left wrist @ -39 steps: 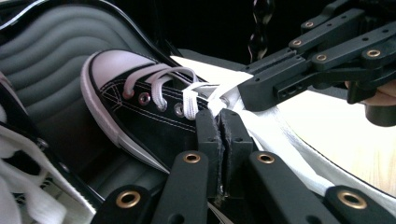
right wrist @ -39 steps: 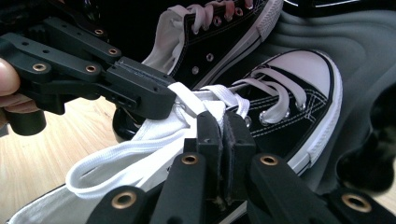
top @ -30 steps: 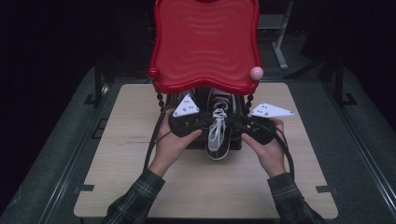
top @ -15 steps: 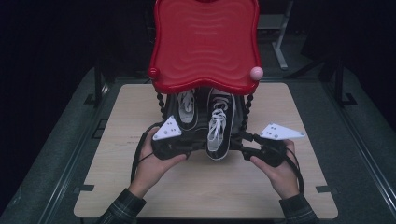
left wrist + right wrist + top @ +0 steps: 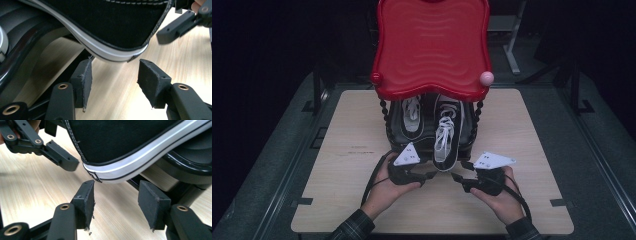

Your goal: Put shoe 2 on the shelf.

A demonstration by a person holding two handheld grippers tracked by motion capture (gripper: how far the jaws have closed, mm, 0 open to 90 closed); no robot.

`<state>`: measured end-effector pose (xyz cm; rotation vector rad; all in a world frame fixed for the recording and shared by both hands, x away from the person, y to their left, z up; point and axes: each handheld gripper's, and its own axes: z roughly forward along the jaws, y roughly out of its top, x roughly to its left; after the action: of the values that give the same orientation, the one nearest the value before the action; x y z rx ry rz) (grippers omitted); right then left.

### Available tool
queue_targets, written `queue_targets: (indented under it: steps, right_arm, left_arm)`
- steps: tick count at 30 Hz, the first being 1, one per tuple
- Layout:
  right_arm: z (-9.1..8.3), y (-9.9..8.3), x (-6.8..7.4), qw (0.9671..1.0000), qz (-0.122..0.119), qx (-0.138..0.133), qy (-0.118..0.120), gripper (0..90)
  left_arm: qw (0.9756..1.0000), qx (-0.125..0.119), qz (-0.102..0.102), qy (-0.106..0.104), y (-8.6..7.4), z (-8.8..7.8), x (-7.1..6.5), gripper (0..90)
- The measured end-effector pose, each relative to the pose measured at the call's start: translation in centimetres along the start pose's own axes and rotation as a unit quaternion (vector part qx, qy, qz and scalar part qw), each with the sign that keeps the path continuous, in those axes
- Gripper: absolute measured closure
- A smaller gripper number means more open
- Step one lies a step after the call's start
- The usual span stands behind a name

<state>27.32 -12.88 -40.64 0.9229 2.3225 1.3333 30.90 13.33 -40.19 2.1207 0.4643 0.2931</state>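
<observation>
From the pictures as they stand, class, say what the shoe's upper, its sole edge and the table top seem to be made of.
Shoe: the black upper looks like woven canvas, matt, with pale stitching along its edge.
Sole edge: probably rubber, smooth and white with a thin dark stripe.
Table top: pale wood or wood-look laminate, going by the fine grain lines; which of the two the pictures leave open.

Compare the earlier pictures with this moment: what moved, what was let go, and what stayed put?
Both hands drew back from the shoe toward the near table edge. The left tongs and right tongs have just been opening and now stand open, off the black shoe, nothing between the pads. That shoe, its partner and the red rack stayed where they were.
</observation>
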Motion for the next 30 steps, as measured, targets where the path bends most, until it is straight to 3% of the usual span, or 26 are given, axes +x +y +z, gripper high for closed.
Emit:
queue_targets:
  steps: [4,6,10,13,23,30]
  right_arm:
    - [0.7,0.2,0.3,1.0000,-0.005,0.002,-0.006,49.0]
    - [0.9,0.3,0.4,0.9999,-0.006,0.006,-0.010,49.4]
    - [0.6,0.6,0.4,0.9999,0.006,-0.002,-0.014,51.6]
    - [0.6,1.0,0.4,0.9997,0.009,-0.006,-0.021,52.7]
    - [0.8,2.7,-0.9,0.9982,0.019,-0.030,-0.048,54.4]
    - [1.1,4.0,-2.1,0.9959,0.023,-0.047,-0.074,56.7]
  left_arm:
    - [1.0000,0.003,0.006,-0.006,0.1,0.3,0.0,46.1]
    - [0.9999,0.003,0.014,-0.002,0.2,0.2,-0.2,51.4]
    - [0.9998,-0.009,0.016,0.001,0.9,-0.2,-0.1,52.3]
    - [0.9996,0.002,0.025,0.011,1.7,-0.4,0.1,52.7]
    - [0.9986,-0.022,0.020,0.044,3.7,-0.1,1.2,57.3]
    - [0.9968,-0.031,0.005,0.073,5.2,0.5,2.1,61.8]
